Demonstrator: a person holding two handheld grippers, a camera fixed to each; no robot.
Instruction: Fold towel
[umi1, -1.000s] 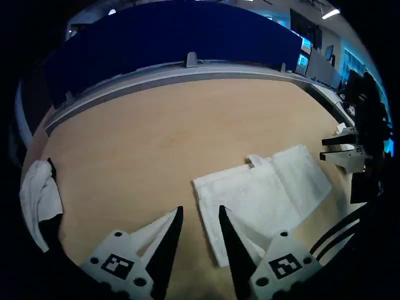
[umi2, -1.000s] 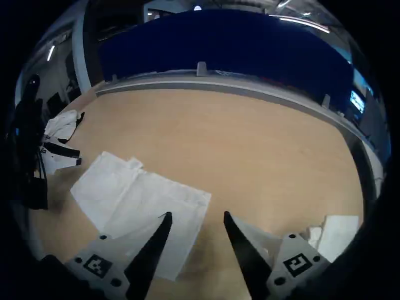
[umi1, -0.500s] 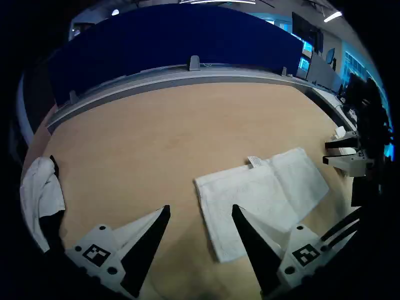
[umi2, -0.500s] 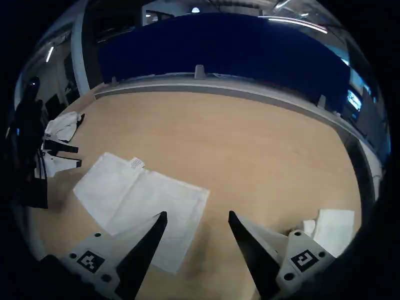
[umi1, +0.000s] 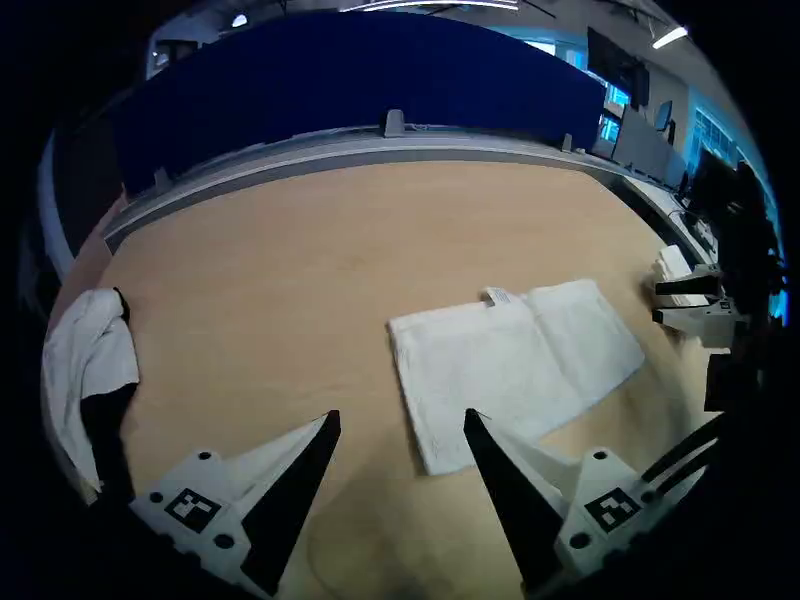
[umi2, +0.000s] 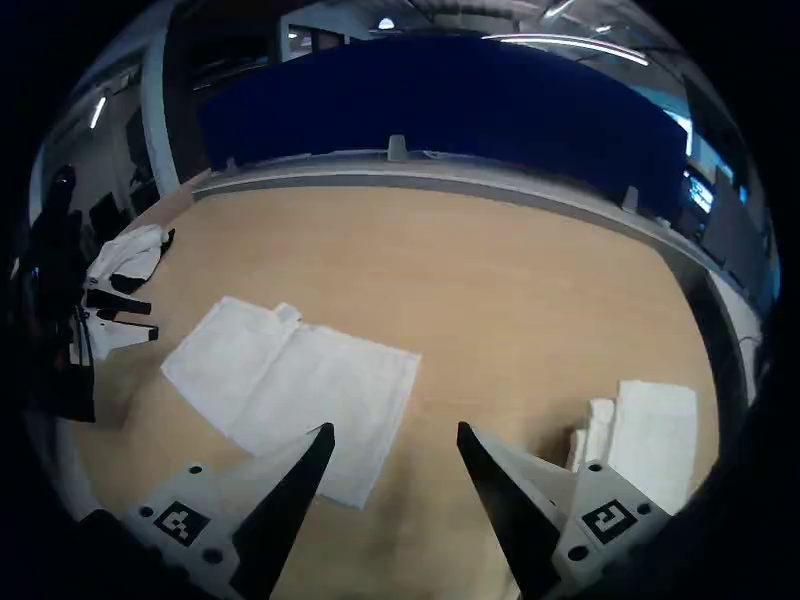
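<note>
Lying flat on the table (umi1: 300, 260), the towel (umi1: 515, 370) stretched its long axis between the two grippers: ahead and right of the left gripper (umi1: 400, 413), ahead and left of the right gripper (umi2: 395, 427). Both hovered over the table, fingers (umi1: 310, 470) spread wide and empty — each seemingly about equally near its end.
</note>
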